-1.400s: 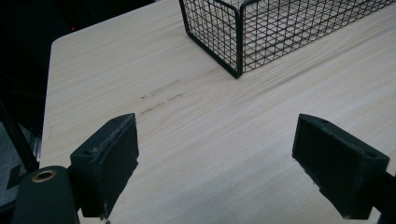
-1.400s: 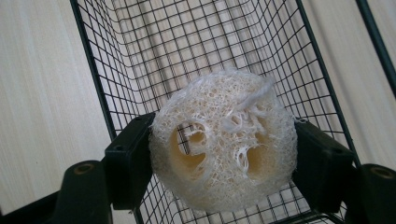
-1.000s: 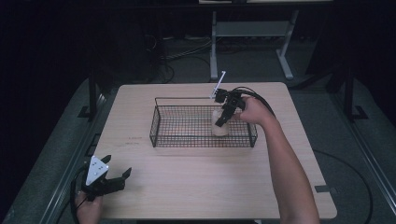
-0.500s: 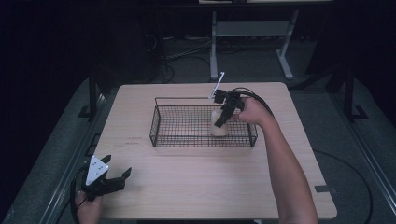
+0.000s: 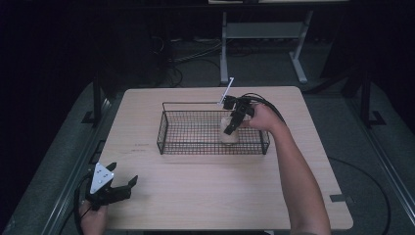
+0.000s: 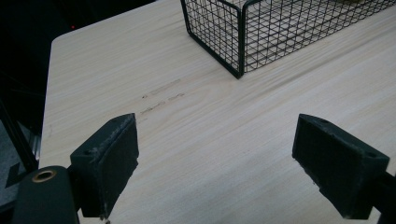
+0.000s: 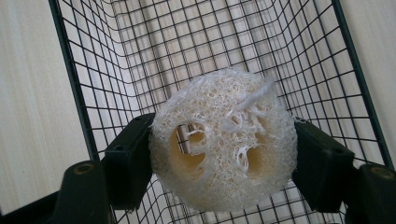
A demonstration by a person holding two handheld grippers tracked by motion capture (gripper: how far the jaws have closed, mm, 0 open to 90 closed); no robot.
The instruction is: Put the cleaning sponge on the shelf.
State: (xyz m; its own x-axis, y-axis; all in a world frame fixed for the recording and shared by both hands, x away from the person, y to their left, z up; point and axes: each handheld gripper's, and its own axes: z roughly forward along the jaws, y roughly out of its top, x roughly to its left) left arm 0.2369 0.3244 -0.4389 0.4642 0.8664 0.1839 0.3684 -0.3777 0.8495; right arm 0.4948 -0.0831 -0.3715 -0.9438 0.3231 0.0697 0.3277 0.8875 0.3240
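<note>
Wooden table [image 5: 210, 196]: right gripper [image 7: 223, 161] fingers clamp loofah [image 7: 224, 140] inside wire basket [image 7: 74, 93]; left gripper [image 6: 217, 163] fingers wide apart, empty.

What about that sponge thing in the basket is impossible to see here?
- Loofah underside: right gripper view, hidden by its own bulk; whether it touches the basket floor is unclear.
- Its sides: covered by the right tool pads.
- High view: loofah too small, partly behind that tool.
</note>
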